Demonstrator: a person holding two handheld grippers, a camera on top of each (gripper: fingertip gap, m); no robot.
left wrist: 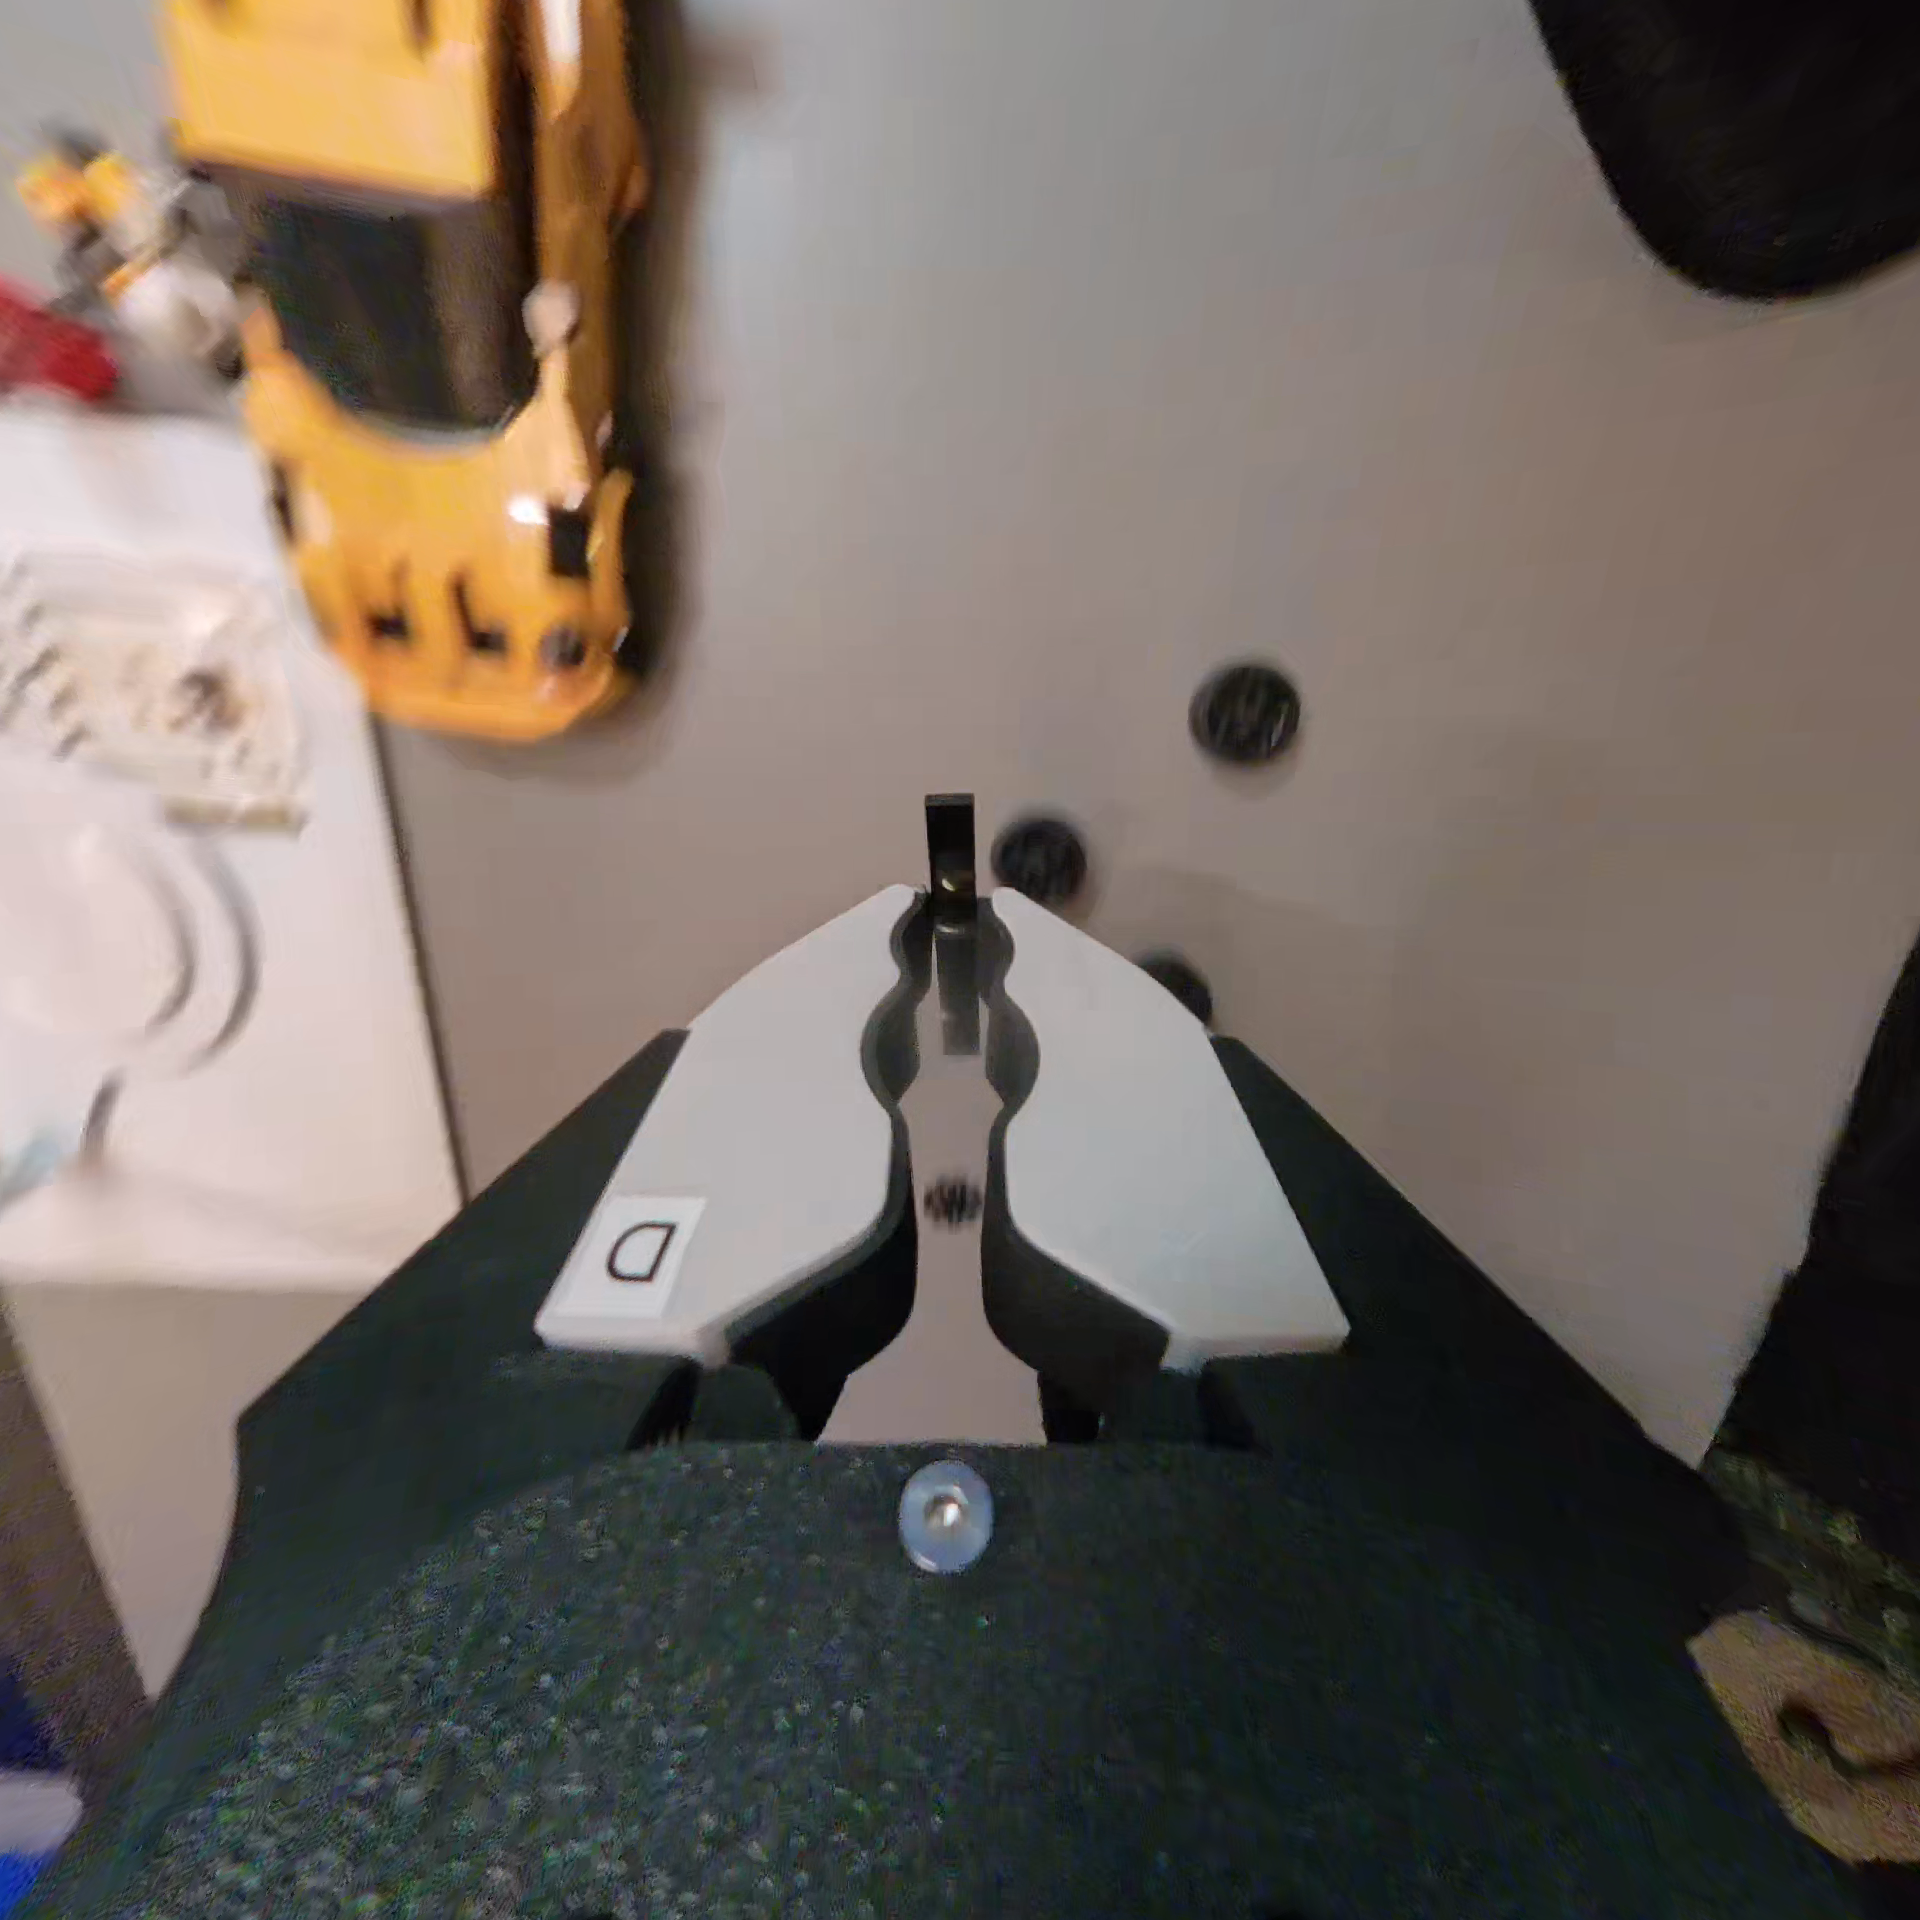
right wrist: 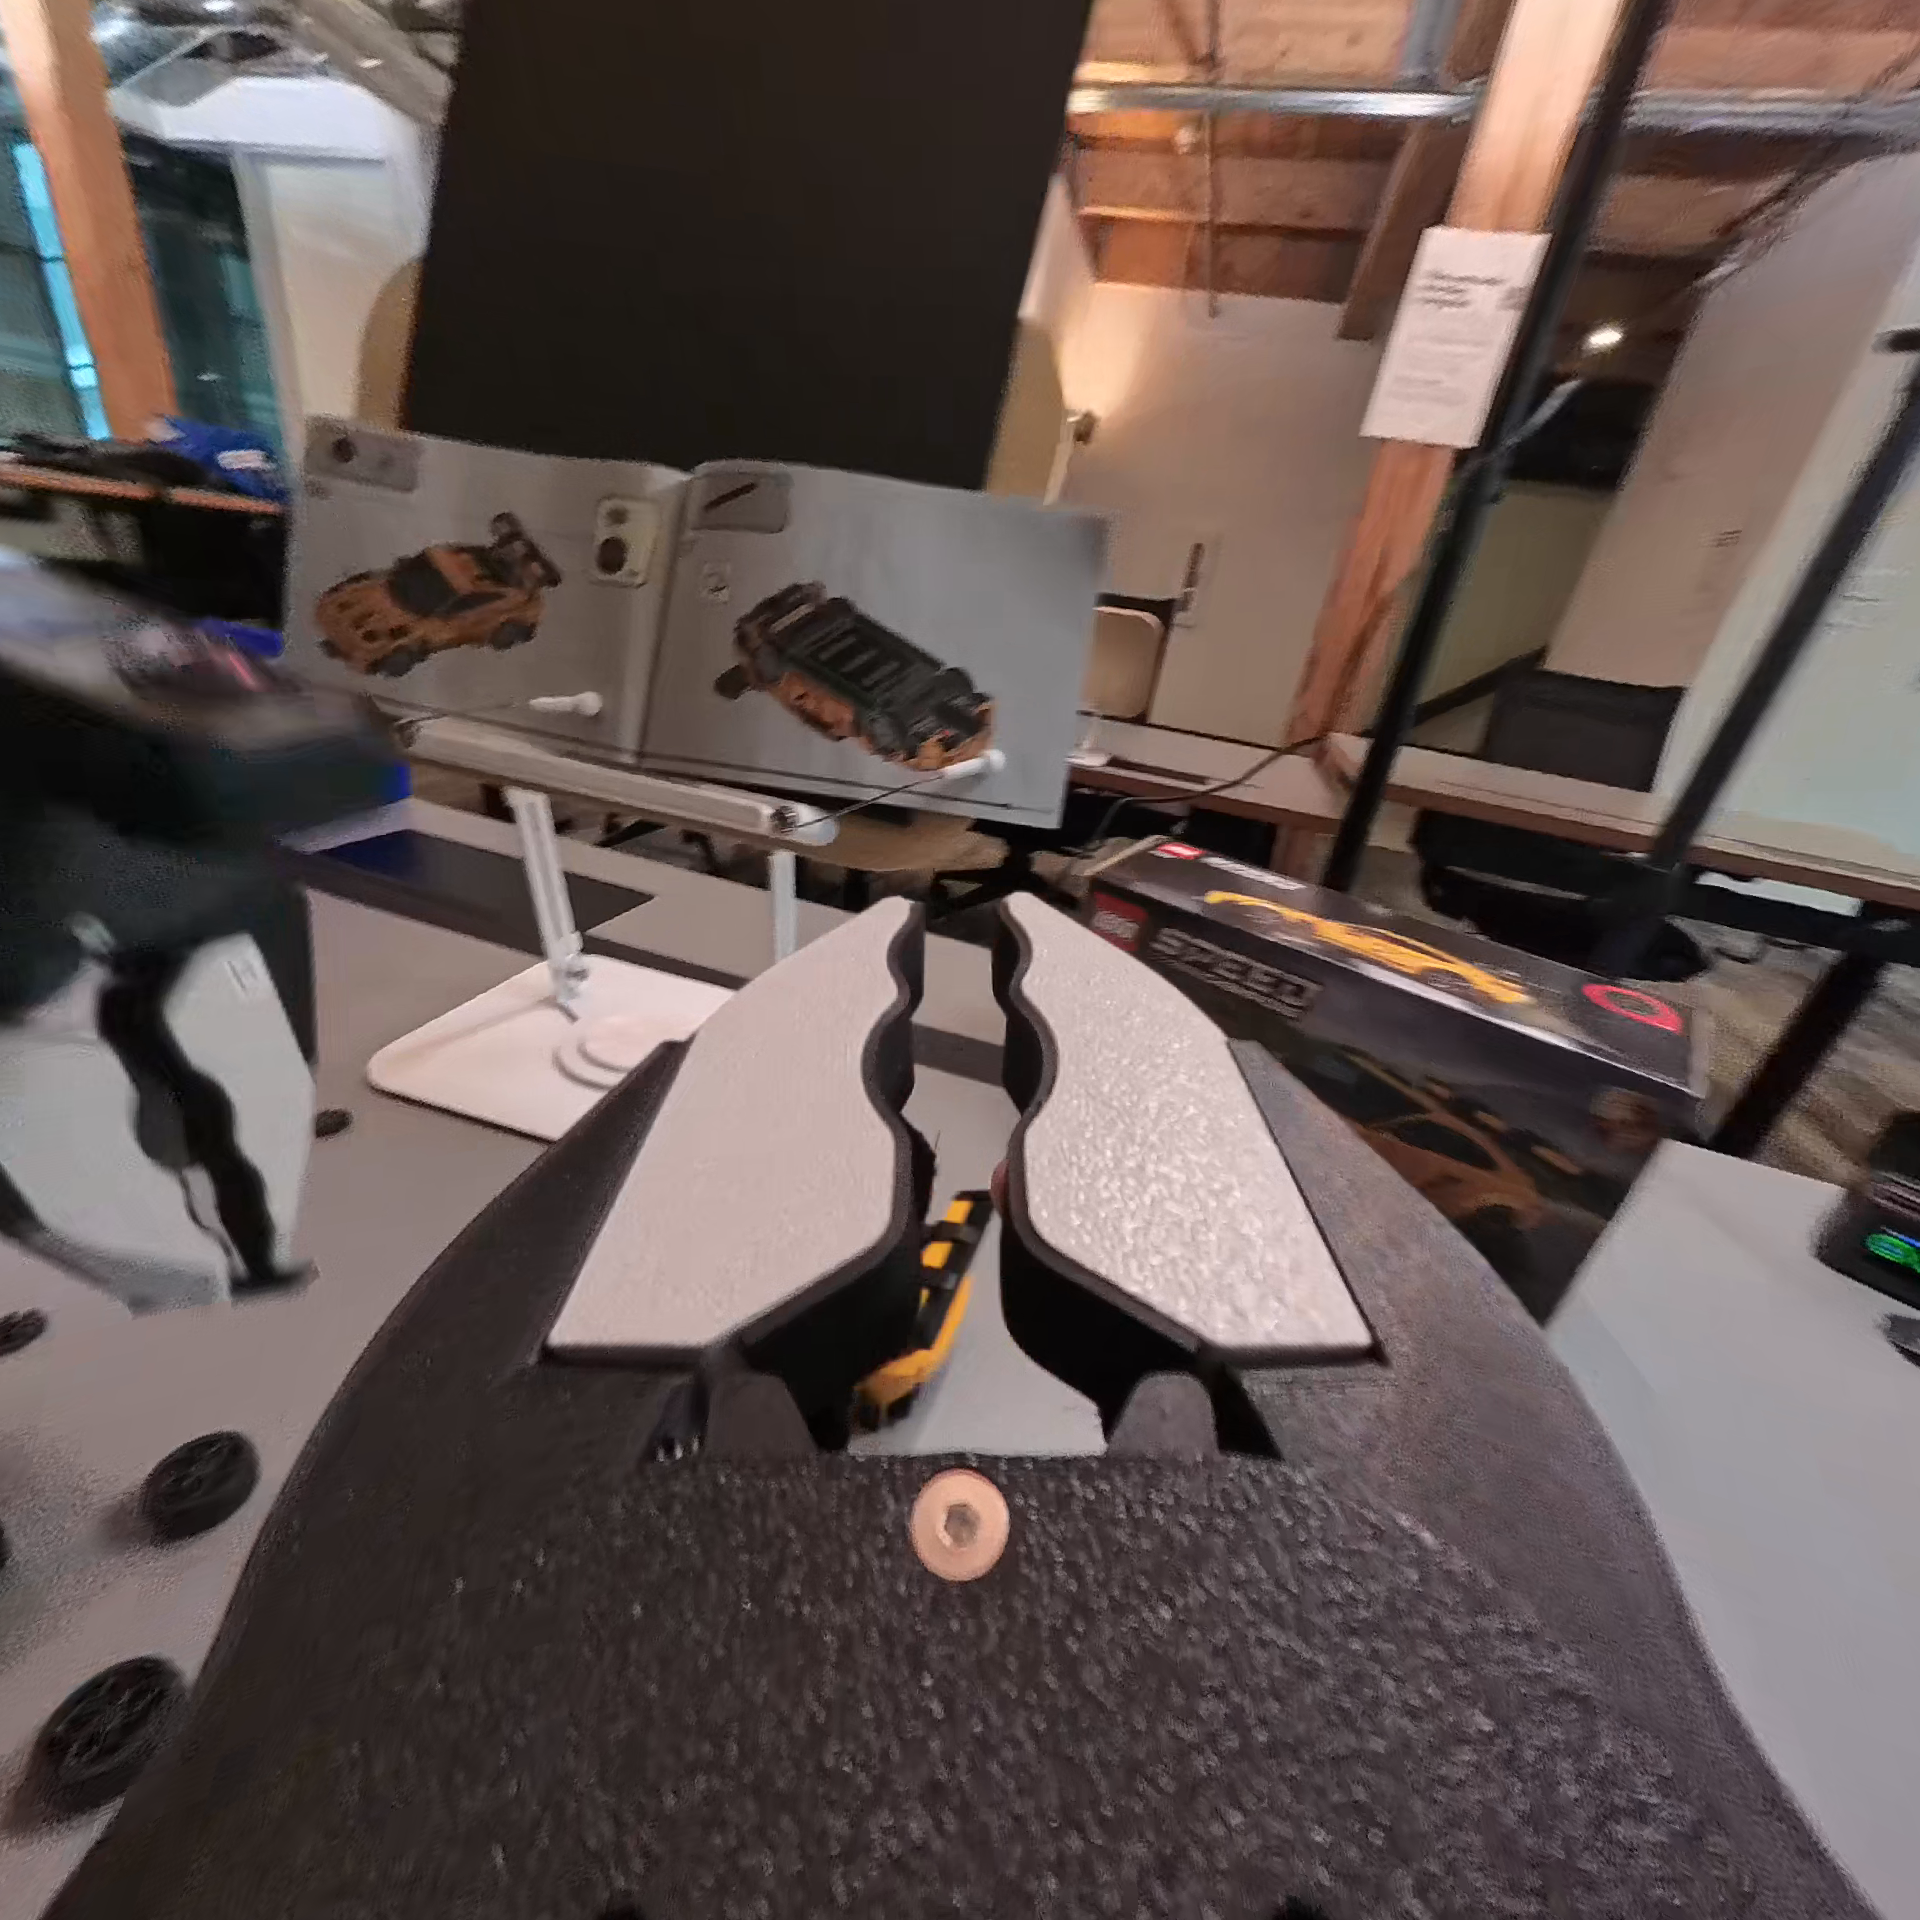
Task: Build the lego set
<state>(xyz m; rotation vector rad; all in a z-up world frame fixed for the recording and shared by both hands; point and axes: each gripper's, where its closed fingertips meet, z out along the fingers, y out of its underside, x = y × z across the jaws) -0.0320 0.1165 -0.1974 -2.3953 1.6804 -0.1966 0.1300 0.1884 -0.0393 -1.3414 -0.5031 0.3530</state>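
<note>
Lego car (right wrist: 925, 1320) shows only partly behind right hand-held gripper (right wrist: 958, 914).

Black speckled tongs (left wrist: 951, 894), white wavy-edged fingers (left wrist: 790, 1122)

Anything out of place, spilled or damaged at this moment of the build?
Nothing looks damaged. Several black wheels lie loose on the grey table, unmounted, apart from the yellow car. The left gripper pinches a small black piece; the right gripper is open above the car.

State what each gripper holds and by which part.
Left gripper: shut on a small black piece, pinched at its lower end. Right gripper: open, holding nothing.
</note>
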